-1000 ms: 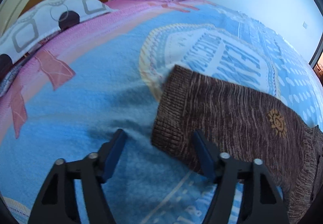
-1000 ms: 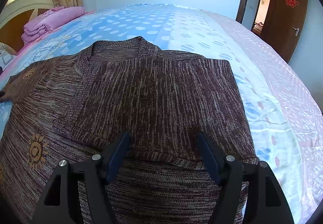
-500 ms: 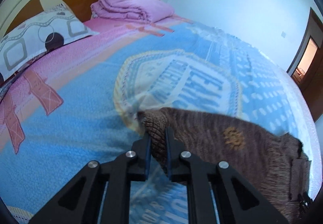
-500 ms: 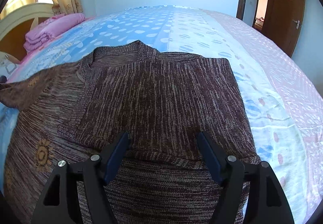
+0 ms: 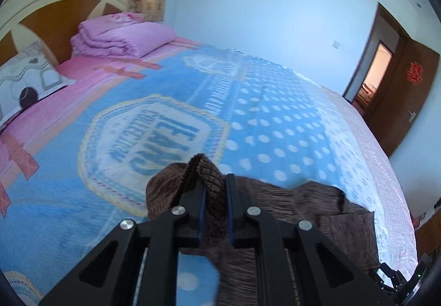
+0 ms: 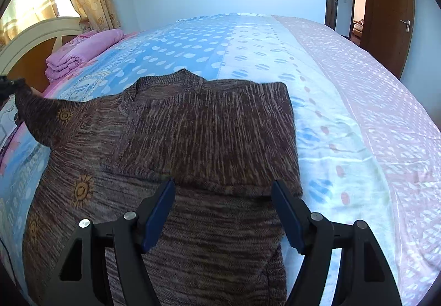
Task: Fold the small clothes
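- The brown knitted sweater (image 6: 209, 146) lies flat on the bed (image 6: 344, 80), collar toward the far side. Its right-hand side is already folded in over the body, probably so the other side can come across to match.
- The left gripper (image 5: 215, 193) has its jaws clenched on the ribbed cuff (image 5: 205, 171) of the sweater's free sleeve (image 6: 41, 118). The cuff sticks up between them, and the sleeve is lifted clear of the bed to the left of the sweater's body, apparently to carry it over.
- This gripper tilts downward, looking across the bed toward the pink quilt (image 5: 121, 38) by the headboard.
- The right gripper (image 6: 223, 206) hangs over the sweater's near part, jaws released and wide, grasping nothing. It straddles the folded panel's lower edge, perhaps ready to steady it.
- It too angles downward toward the sweater.
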